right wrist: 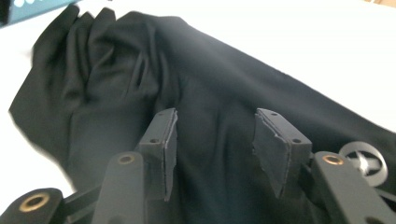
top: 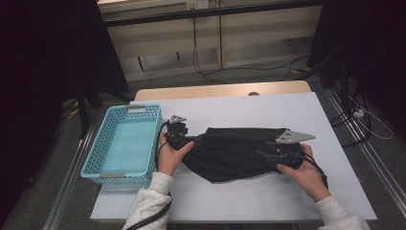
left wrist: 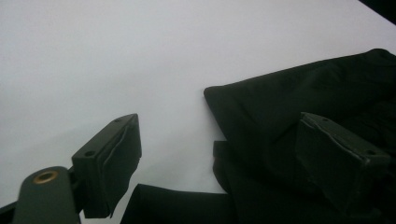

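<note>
Both grippers, left (top: 184,140) and right (top: 280,154), stand released over the black cloth (top: 230,152); its loose folds could bunch or snag.

A crumpled black fabric garment (top: 234,152) lies across the middle of a table under a white sheet (top: 268,112), its folds bunched toward the left end. The left gripper (top: 178,136), held in the person's left hand (top: 168,155), sits at that left edge of the cloth, just beside a light blue perforated plastic basket (top: 125,143) that stands on the table's left side. The right gripper (top: 282,153), with a grey three-cornered plate on top, rests at the garment's right end, gripped by the right hand (top: 306,175). Pale sleeves enter from below.
</note>
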`<state>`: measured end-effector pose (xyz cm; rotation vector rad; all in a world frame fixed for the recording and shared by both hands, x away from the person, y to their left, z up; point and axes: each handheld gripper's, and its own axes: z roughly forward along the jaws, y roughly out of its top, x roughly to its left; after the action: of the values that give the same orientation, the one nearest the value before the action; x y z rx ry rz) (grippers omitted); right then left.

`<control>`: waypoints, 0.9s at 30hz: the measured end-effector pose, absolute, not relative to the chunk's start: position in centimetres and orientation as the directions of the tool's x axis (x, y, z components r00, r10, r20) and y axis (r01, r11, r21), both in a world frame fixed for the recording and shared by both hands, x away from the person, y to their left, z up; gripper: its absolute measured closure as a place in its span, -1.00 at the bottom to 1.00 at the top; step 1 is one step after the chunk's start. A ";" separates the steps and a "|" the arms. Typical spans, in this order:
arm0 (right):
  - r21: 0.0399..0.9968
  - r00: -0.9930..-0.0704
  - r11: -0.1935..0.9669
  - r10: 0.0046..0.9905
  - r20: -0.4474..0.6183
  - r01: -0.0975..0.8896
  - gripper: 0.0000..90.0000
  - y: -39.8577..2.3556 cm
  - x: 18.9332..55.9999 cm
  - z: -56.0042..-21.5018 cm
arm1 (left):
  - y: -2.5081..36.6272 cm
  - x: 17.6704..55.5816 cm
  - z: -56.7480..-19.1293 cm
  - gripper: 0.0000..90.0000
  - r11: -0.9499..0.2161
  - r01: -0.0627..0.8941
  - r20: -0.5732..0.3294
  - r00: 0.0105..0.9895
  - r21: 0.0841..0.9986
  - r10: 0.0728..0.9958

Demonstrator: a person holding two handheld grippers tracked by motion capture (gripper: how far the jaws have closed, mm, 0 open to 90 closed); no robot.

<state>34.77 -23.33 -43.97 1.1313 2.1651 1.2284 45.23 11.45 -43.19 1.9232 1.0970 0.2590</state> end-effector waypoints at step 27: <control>0.748 -0.704 0.420 0.704 0.087 0.513 0.93 -17.3 35.6 -46.0 | 11.9 44.4 -42.7 -0.72 -0.209 0.599 -0.253 0.593 0.773 0.764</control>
<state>35.58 -17.27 -46.05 1.0659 2.4359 1.1558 44.44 11.92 -42.68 1.9109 1.0924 0.2276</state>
